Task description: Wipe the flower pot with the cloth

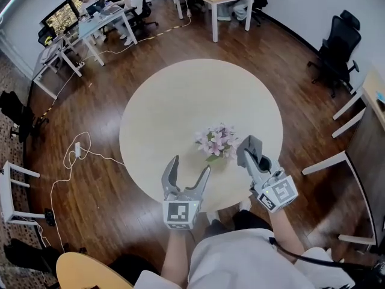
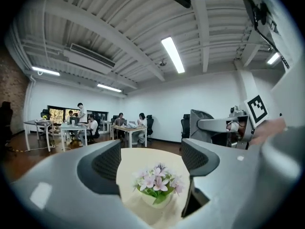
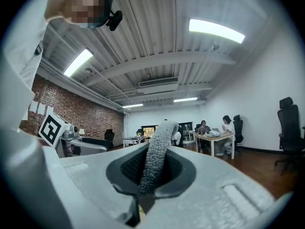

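Observation:
A small pale flower pot [image 1: 216,143] with pink and white flowers stands on the round cream table [image 1: 168,107], near its front edge. My left gripper [image 1: 191,164] hovers open just left of and in front of the pot, with nothing between its fingers. In the left gripper view the flower pot [image 2: 153,200] shows beyond the open left gripper [image 2: 151,151]. My right gripper [image 1: 248,152] is beside the pot on its right, shut on a grey textured cloth [image 1: 252,143]. In the right gripper view the cloth [image 3: 159,142] stands up from the closed right gripper [image 3: 153,175].
Wooden floor surrounds the table. Office desks [image 1: 90,26] with seated people stand at the far left and back. A black office chair [image 1: 337,47] and white desk frames [image 1: 349,155] are on the right. A white cable [image 1: 78,155] lies on the floor to the left.

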### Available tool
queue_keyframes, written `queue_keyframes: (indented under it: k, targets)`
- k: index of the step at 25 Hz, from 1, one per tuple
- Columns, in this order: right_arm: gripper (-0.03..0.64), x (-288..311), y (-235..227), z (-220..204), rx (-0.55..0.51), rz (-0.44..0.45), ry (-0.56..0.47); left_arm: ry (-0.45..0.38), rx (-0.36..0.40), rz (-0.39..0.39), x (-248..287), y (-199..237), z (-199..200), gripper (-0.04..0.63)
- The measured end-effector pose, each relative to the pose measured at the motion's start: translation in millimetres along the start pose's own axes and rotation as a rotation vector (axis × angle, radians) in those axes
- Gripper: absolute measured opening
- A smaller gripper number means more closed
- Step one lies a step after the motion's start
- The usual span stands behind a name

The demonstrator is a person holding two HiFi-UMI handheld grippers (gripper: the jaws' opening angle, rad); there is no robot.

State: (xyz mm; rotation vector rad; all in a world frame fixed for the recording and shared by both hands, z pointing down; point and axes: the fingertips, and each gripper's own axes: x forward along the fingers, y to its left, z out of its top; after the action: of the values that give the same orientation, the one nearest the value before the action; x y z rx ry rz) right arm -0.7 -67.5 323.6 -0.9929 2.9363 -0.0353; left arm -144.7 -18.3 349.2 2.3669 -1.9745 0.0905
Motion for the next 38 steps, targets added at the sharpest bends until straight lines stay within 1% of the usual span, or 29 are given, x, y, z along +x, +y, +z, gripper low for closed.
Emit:
queue_keyframes:
  k: [3,7,11,13,16,19,22,24,26,28,30,34,38]
  targets:
    - [-0.002,-7.8,-1.1,13.3,-0.039,0.023,-0.022,-0.049,0.000,0.041,-5.3,-7.1,18.8,0.416]
    - [-0.002,-21.7,-8.3,20.7,-0.024,0.069,-0.046,-0.065,0.027,0.110,-8.2,-23.2,31.8,0.411]
    - [-0.002,-46.0,-21.6,23.4,-0.033,0.108,-0.046,-0.070,0.018,0.167,-6.2,-62.0,45.1,0.411]
    - [-0.002,-61.3,-31.0,24.5,-0.044,0.113,-0.055,-0.081,0.015,0.221,-7.9,-79.4,47.5,0.410]
    - [-0.002,-80.4,-45.4,28.4,-0.003,0.115,-0.062,-0.077,0.014,0.297,-14.0,-102.1,48.6,0.410]
    - [-0.002,-92.2,-62.5,27.6,0.051,0.116,-0.045,-0.063,-0.005,0.338,-17.7,-125.3,44.9,0.410]
    - [-0.002,-94.8,-68.9,25.5,0.095,0.123,-0.025,-0.038,0.001,0.351,-21.7,-137.7,45.1,0.410]
    - [-0.002,-97.1,-62.4,29.5,0.080,0.139,-0.025,-0.035,0.017,0.355,-28.5,-139.0,52.4,0.397]
    - [-0.002,-99.2,-57.0,35.2,0.057,0.144,-0.034,-0.052,0.033,0.360,-33.8,-136.3,62.2,0.393]
    - [-0.002,-98.6,-56.6,36.8,0.048,0.128,-0.035,-0.069,0.050,0.354,-34.9,-133.6,71.6,0.414]
    - [-0.002,-95.2,-54.9,36.5,0.039,0.114,-0.030,-0.078,0.060,0.346,-37.7,-130.5,77.6,0.416]
    - [-0.002,-87.9,-36.8,35.8,0.008,0.114,-0.018,-0.094,0.023,0.339,-57.3,-115.1,69.2,0.416]
    - [-0.002,-80.8,-22.8,37.9,-0.014,0.114,-0.016,-0.093,-0.005,0.352,-69.5,-91.0,60.3,0.414]
